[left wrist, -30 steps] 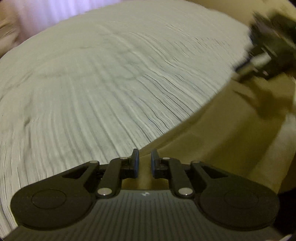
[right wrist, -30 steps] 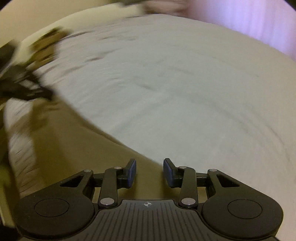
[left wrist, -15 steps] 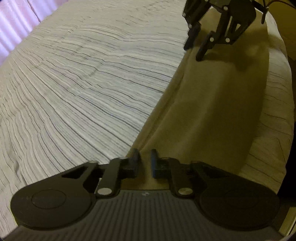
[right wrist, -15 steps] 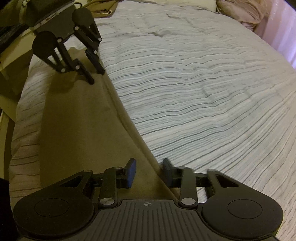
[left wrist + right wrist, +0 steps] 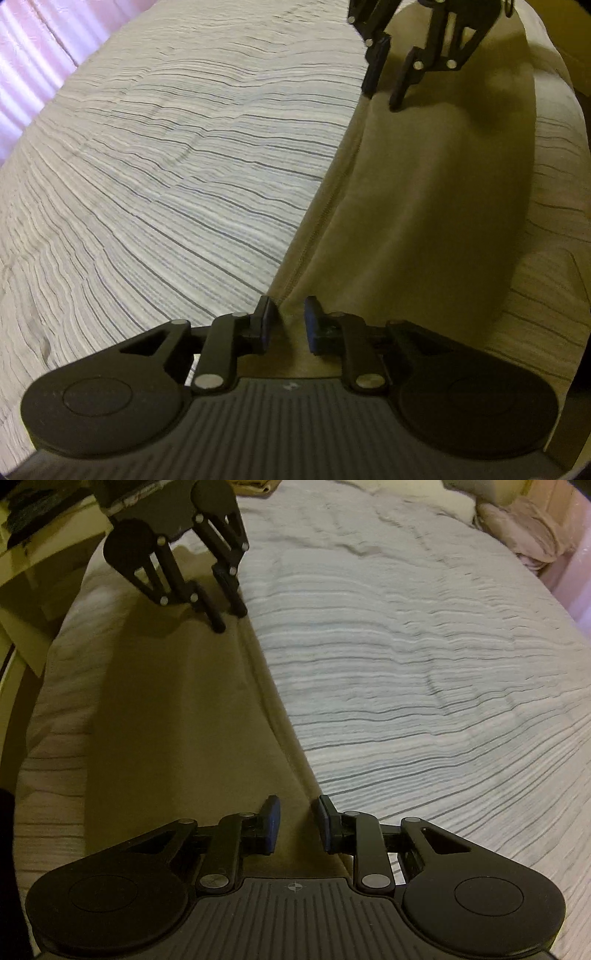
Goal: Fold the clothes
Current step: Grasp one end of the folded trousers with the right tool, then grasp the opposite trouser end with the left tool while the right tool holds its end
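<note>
A tan garment [image 5: 424, 206] lies as a long folded strip on the striped bed cover [image 5: 177, 155], near the bed's side. My left gripper [image 5: 289, 325] is down at one end of the strip's folded edge. Its jaws are opening, with the edge between the pads but not pinched. At the other end, my right gripper [image 5: 297, 821] straddles the same edge of the garment [image 5: 177, 716] with a gap on both sides of the cloth. Each gripper shows in the other's view, the right gripper [image 5: 384, 92] and the left gripper [image 5: 229, 620], both tips down on the garment.
The striped bed cover [image 5: 424, 672] stretches wide beside the garment. A pile of pinkish bedding [image 5: 517, 531] lies at the far corner, and pale furniture [image 5: 40, 554] stands beside the bed. A curtain [image 5: 33, 74] hangs beyond the bed.
A second ago both views were blurred by swinging and rolling. Both grippers have since settled low onto the garment's edge. The right jaws have narrowed; the left jaws are slightly wider than half a second ago.
</note>
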The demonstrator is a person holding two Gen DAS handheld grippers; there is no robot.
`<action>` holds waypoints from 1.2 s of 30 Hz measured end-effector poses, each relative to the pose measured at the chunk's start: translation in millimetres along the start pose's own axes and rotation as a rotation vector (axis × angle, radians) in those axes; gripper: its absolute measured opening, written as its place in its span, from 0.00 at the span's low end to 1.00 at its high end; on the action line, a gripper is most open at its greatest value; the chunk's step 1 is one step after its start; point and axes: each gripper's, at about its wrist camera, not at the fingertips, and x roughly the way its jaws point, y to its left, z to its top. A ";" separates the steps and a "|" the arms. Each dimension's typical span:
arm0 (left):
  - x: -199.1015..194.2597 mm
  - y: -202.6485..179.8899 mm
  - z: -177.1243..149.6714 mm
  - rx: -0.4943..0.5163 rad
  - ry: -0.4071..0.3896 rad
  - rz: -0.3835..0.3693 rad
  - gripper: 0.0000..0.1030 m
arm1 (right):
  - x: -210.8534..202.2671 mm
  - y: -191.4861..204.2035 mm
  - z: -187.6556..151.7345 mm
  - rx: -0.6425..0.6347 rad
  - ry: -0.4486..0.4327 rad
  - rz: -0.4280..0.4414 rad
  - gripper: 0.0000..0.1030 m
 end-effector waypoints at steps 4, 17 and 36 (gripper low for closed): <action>3.3 -2.0 -0.5 0.037 0.003 -0.014 0.06 | 6.0 -9.6 -0.4 0.044 0.014 0.049 0.07; -16.4 5.2 -5.5 -0.129 -0.094 0.103 0.00 | -22.2 -9.5 -0.6 0.064 -0.056 -0.055 0.00; -93.4 4.0 -178.2 -1.764 -0.227 0.302 0.18 | -49.6 -9.0 -40.2 0.782 -0.220 -0.156 0.69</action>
